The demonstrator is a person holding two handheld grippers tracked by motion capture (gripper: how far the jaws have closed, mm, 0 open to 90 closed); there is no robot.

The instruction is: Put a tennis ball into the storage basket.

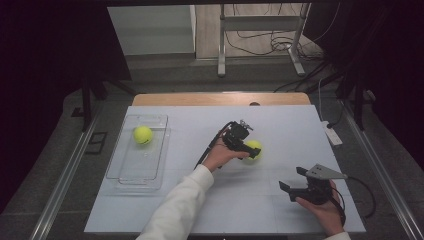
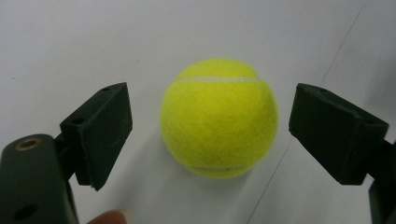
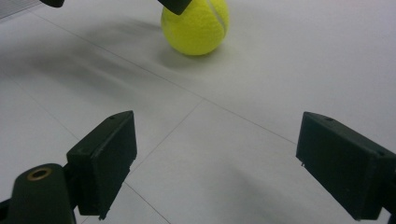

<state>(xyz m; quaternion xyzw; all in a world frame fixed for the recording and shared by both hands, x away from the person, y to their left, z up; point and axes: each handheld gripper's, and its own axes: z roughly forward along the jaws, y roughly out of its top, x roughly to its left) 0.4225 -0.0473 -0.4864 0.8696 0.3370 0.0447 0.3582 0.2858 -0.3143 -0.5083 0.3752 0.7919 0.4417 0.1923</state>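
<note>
Right now my left tool (image 1: 251,150) is lined up on the tennis ball (image 2: 219,117), which sits on the white tabletop (image 1: 280,125) just right of centre. Its jaws stand spread, one on either side of the ball, with a clear gap on both sides, so nothing is pinched. I judge this as the approach just before the grab. My right tool (image 1: 295,180) rests near the front right of the tabletop, jaws spread and empty, with the ball well ahead of it. A second ball (image 1: 143,134) already lies in the clear tray (image 1: 125,170) at the left. Next I should settle the jaws level with the ball's widest part, then press them together evenly so it does not roll away.
</note>
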